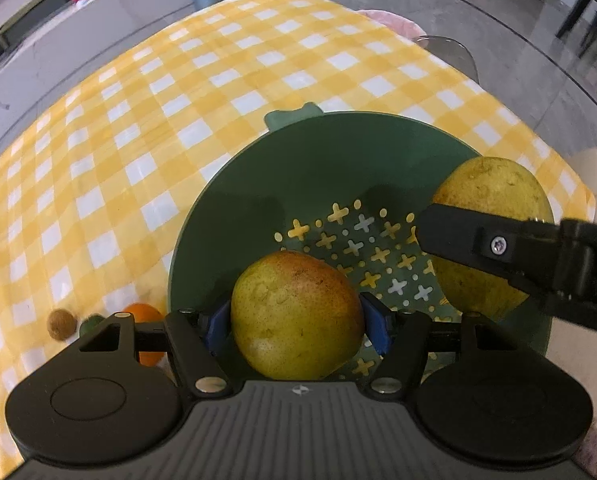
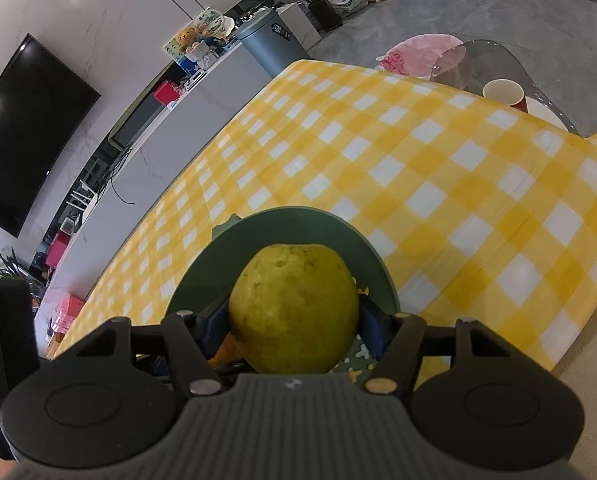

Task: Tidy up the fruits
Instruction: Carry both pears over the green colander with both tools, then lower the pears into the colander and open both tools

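Note:
A green colander bowl [image 1: 298, 160] with cross-shaped holes stands on the yellow checked tablecloth [image 1: 158, 120]. My left gripper [image 1: 296, 322] points steeply down over the bowl's near side, shut on a green pear with a red blush [image 1: 294, 312]. From the right, one black finger [image 1: 478, 240] of my right gripper reaches over the bowl's right rim with a yellow-green pear [image 1: 494, 188]. In the right wrist view that gripper [image 2: 294, 320] is shut on the yellow-green pear [image 2: 294, 304], its blue pads against both sides, above the bowl [image 2: 298, 224].
Left of the bowl lie an orange [image 1: 148, 312], a small green fruit [image 1: 92, 324] and a small brown round fruit [image 1: 61, 323]. Beyond the cloth's far edge a paper cup [image 2: 502, 92] stands on a glass table [image 2: 478, 56]. A grey bin [image 2: 274, 44] stands behind.

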`<control>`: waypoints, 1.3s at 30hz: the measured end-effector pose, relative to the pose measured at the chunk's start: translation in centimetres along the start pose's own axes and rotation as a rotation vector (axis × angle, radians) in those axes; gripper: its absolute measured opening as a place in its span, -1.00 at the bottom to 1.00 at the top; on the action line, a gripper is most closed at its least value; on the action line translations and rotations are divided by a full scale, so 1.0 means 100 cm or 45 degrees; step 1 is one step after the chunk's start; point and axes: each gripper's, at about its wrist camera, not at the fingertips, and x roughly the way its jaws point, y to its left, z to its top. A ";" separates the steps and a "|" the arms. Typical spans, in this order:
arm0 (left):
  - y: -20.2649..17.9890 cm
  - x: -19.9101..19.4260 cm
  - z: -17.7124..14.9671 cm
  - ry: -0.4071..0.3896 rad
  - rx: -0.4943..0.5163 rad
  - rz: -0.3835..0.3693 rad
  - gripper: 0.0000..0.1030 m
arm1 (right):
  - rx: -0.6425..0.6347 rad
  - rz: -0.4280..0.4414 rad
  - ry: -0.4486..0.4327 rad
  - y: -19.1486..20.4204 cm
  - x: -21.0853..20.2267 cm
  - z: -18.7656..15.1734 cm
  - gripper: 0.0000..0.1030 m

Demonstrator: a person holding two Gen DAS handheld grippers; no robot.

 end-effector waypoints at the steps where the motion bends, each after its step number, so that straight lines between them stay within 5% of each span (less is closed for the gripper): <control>1: -0.001 0.001 -0.001 -0.005 0.018 0.007 0.50 | 0.003 0.001 0.001 0.000 0.000 0.000 0.22; 7: -0.024 -0.003 -0.015 -0.121 0.247 0.122 0.66 | -0.012 -0.013 0.003 0.001 0.001 -0.001 0.22; 12: -0.029 -0.016 -0.027 -0.175 0.364 0.099 0.68 | -0.047 -0.022 0.010 0.006 0.005 -0.002 0.22; 20: 0.048 -0.086 -0.092 -0.632 -0.021 -0.199 0.74 | -0.183 -0.154 0.003 0.024 0.016 -0.007 0.22; 27: 0.101 -0.088 -0.110 -0.591 -0.390 -0.137 0.74 | -0.463 -0.367 0.025 0.049 0.035 -0.019 0.22; 39: 0.138 -0.079 -0.146 -0.550 -0.541 -0.219 0.74 | -0.649 -0.466 0.065 0.068 0.051 -0.033 0.22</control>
